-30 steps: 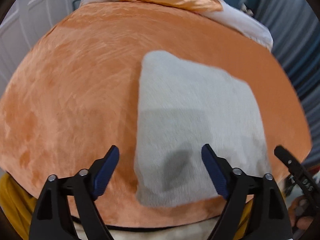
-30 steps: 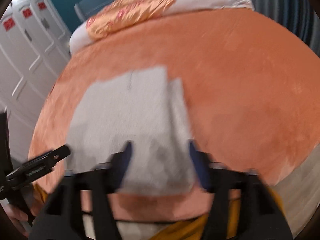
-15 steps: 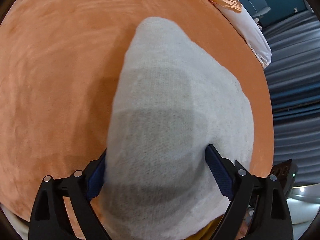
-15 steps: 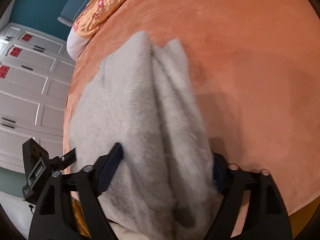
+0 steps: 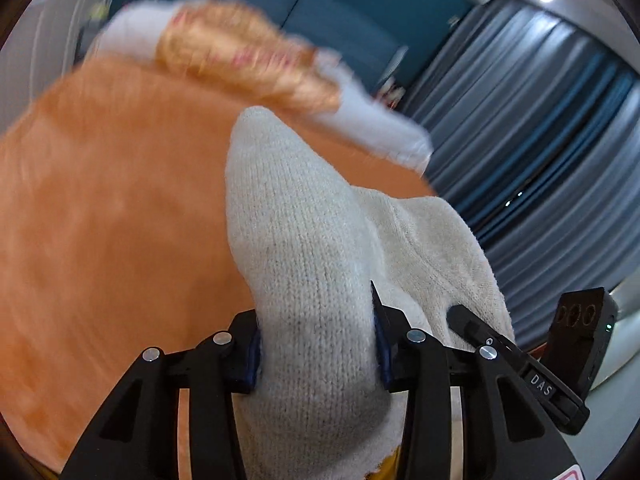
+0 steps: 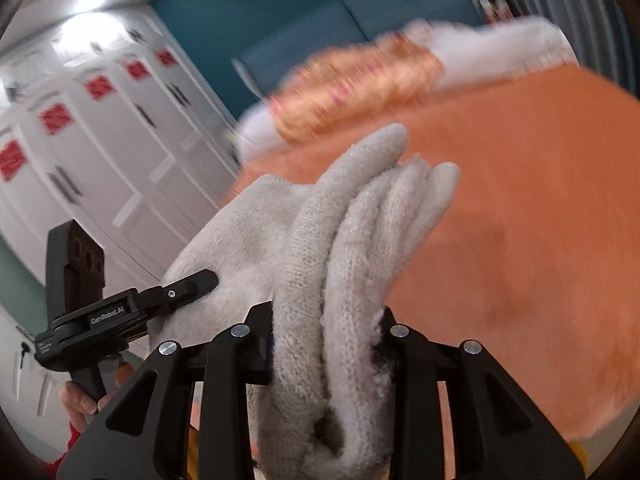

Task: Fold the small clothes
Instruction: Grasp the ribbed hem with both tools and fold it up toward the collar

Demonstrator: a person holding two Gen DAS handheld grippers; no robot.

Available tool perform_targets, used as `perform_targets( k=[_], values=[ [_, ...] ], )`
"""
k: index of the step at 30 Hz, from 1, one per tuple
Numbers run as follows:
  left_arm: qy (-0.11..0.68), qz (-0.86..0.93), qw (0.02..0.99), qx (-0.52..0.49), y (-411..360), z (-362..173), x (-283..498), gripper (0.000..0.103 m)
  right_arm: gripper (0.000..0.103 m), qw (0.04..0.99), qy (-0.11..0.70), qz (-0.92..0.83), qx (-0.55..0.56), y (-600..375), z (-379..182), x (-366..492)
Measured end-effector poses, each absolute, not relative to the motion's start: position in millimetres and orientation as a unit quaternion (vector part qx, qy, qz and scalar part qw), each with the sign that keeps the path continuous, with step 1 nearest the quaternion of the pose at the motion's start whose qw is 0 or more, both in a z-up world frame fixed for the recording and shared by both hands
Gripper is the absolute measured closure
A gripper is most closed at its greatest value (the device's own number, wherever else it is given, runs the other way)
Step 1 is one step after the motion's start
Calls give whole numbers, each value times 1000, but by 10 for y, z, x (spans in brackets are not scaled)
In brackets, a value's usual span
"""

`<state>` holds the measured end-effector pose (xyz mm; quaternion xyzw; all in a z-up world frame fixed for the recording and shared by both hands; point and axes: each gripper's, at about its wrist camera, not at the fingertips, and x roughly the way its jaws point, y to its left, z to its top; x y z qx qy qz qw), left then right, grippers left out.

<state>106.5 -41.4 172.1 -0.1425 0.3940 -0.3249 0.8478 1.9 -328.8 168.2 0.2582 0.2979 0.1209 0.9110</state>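
Note:
A white knit garment [image 5: 304, 240] hangs bunched and lifted above the orange bed cover [image 5: 100, 220]. My left gripper [image 5: 318, 344] has its blue pads pressed on one gathered edge, with the jaws still closing. In the right wrist view, my right gripper [image 6: 326, 344] squeezes the other edge of the garment [image 6: 352, 220], folded into several thick layers, and its jaws are closing too. Each gripper shows in the other's view, close beside it: a right finger [image 5: 468, 320] and a left finger [image 6: 192, 284] lie against the cloth.
A white pillow with a gold satin cover [image 5: 240, 56] lies at the bed's far end. White wardrobe doors [image 6: 100, 140] stand on the left and grey-blue curtains [image 5: 540, 140] on the right. A person's hand [image 6: 80, 396] holds the left gripper's handle.
Both grippers closed on the near edge of the garment, which lay flat, and lifted it off the bed. Both views tilted up from the bed cover toward the far wall.

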Motion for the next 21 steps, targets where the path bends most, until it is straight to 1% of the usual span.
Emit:
perform_targets(
  k=[2,3,4,5,6,7,8,9,10,11,13,15,17,18,20,21],
  values=[
    [376,-318,860,-130,-255,1897,1107,61,71,912,286,134,261,-3187,1786,142],
    [372,-311,866,-122,-194,1910,1133,56,70,913,290,130,257,-3110,1757,263],
    [374,-295,873,-106,-132,1874,1192,51,66,912,298,124,255,-3061,1684,349],
    [385,-276,876,-92,-80,1761,1282,45,62,905,324,113,250,-2969,1470,523],
    [401,-264,873,-83,17,1585,1360,41,60,899,347,100,250,-2949,1263,579],
    [429,-240,868,-71,91,1311,1472,40,58,889,375,86,248,-2899,1023,671],
    [457,-212,862,-60,168,1031,1557,40,59,873,423,56,234,-2815,678,769],
    [483,-188,853,-53,270,752,1604,40,60,866,450,30,216,-2744,497,774],
    [500,-165,849,-45,354,585,1611,42,65,862,468,10,196,-2707,343,735],
    [514,-146,844,-44,454,435,1593,44,65,861,474,4,186,-2660,262,663],
    [520,-144,838,-80,661,313,1492,44,66,864,465,16,193,-2581,286,520],
    [511,-142,842,-97,775,359,1390,44,71,876,449,19,177,-2500,452,486],
    [496,-140,852,-93,770,475,1306,44,79,889,431,24,153,-2410,615,534],
    [486,-137,860,-77,688,531,1285,44,81,891,430,30,144,-2380,654,586],
    [480,-138,865,-45,460,548,1297,44,91,894,430,34,123,-2294,677,701],
    [477,-134,868,-20,319,535,1302,44,92,892,438,33,107,-2238,626,774]
  ],
)
